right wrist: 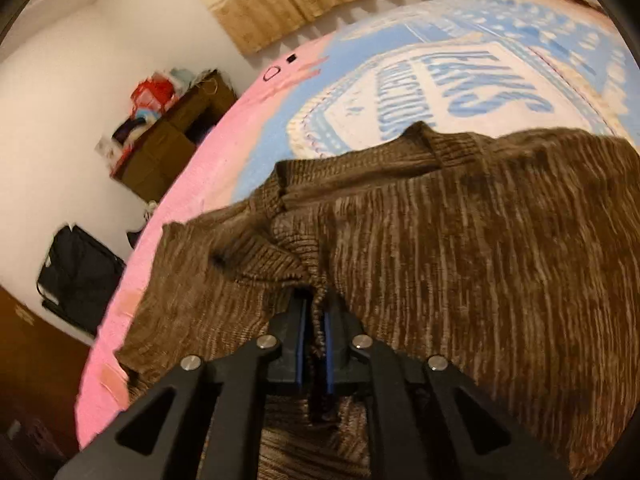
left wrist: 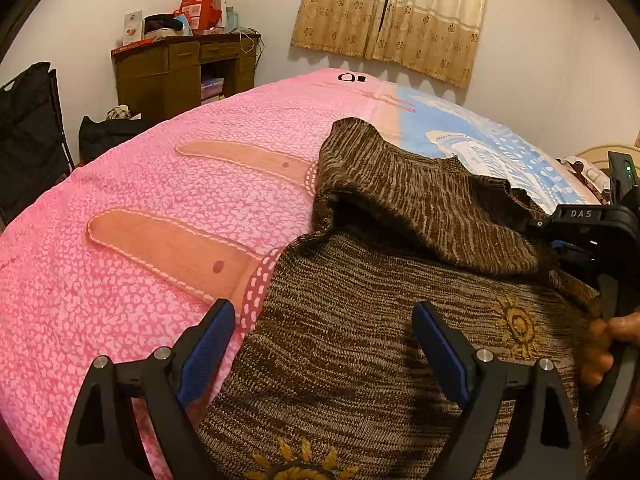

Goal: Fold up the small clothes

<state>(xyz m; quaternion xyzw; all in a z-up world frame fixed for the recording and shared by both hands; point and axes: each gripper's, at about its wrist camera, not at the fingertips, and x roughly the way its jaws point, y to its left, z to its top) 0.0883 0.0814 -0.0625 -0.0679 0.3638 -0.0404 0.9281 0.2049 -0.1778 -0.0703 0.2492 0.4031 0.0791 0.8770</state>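
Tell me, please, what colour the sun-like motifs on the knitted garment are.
Golden yellow embroidery on the brown marled knitted garment, best seen in the left wrist view.

A pink-and-blue bedspread (left wrist: 132, 208) covers the bed; a brown knitted sweater (left wrist: 360, 320) lies on it

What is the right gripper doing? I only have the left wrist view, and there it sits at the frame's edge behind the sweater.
Observer: The right gripper is shut on a bunched fold of the sweater; knit sits between its blue pads.
Reviewer: Which part of the sweater is that?
Observer: A ribbed edge, close to the ribbed collar. I can't tell exactly which hem.
Reviewer: And the print on the blue end of the bedcover? My view cuts it off.
Observer: A white badge with large blue lettering, too blurred to read in full.
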